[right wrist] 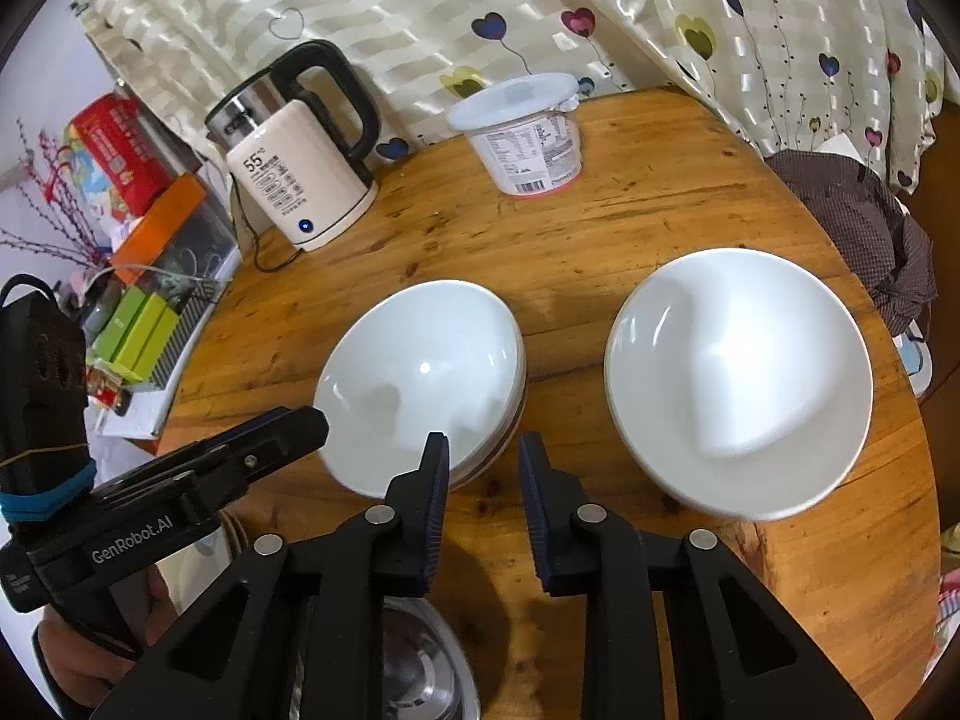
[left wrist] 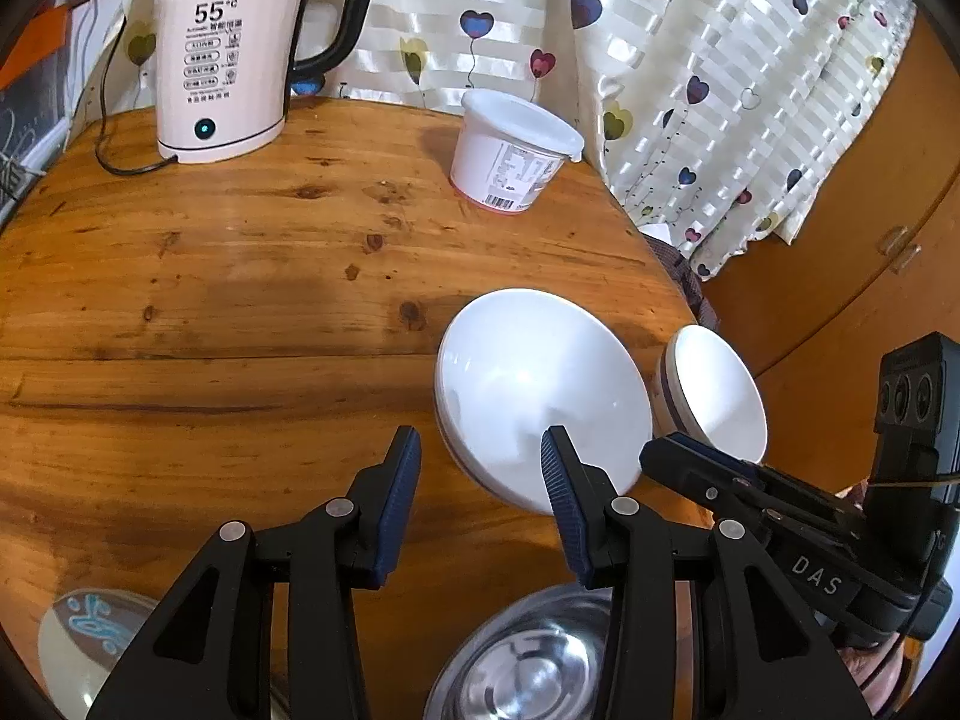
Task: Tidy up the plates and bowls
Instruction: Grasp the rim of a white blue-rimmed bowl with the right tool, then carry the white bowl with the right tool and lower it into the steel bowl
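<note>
On the round wooden surface, two white bowls were seen side by side. Left tongs and right tongs were held released, nothing gripped.

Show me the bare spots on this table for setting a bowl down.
Widest bare wood: before the kettle, left of the white bowls. Smaller patch between the yogurt tub and bowls. Crowded: near edge, around the steel bowl.

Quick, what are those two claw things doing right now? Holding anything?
Left gripper: open, holding nothing; one finger overlaps the white bowl in the view.
Right gripper: jaws narrow but apart, nothing between them, just wooden table.
</note>
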{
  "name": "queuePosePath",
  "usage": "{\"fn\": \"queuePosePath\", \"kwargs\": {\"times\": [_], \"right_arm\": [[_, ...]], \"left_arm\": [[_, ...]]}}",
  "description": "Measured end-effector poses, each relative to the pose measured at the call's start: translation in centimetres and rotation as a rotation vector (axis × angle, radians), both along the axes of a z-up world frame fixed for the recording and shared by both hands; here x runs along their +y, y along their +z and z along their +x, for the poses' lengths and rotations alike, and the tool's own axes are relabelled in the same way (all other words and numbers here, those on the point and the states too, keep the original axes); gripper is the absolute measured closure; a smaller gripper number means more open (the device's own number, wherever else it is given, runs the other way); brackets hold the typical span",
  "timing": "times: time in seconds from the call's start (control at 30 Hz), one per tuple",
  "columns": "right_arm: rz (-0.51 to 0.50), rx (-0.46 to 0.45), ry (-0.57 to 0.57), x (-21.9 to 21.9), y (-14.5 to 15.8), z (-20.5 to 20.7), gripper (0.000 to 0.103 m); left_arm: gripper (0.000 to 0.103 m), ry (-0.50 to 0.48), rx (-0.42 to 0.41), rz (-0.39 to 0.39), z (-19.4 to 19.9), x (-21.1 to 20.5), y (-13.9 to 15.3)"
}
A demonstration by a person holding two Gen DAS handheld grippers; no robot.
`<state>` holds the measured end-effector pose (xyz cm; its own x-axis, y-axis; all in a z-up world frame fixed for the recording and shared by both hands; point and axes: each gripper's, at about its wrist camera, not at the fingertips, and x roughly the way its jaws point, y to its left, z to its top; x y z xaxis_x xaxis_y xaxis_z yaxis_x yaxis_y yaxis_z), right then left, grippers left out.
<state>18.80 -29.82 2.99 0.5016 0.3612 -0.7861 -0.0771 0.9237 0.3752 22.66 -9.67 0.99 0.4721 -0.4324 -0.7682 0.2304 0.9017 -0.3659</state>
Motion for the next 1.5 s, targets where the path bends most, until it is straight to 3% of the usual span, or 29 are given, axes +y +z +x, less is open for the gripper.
{"fn": "queuePosePath", "kwargs": {"times": [0.27,0.77,1.5], "right_arm": [[0.006,0.006,-0.002,0.1,-0.5,1.0,0.084],[-0.020,0.005,-0.012,0.4,-0.9,1.9,0.085],[-0.018,-0.038,0.010,1.1,2.7,-1.5,0.085]], "left_arm": [[0.075,0.008,0.021,-0.016,1.1,-0.2,-0.9],[0.079,0.013,0.015,-0.014,1.3,-0.1,-0.8],[0.079,0.025,-0.045,-0.011,-2.9,0.9,2.5]]}}
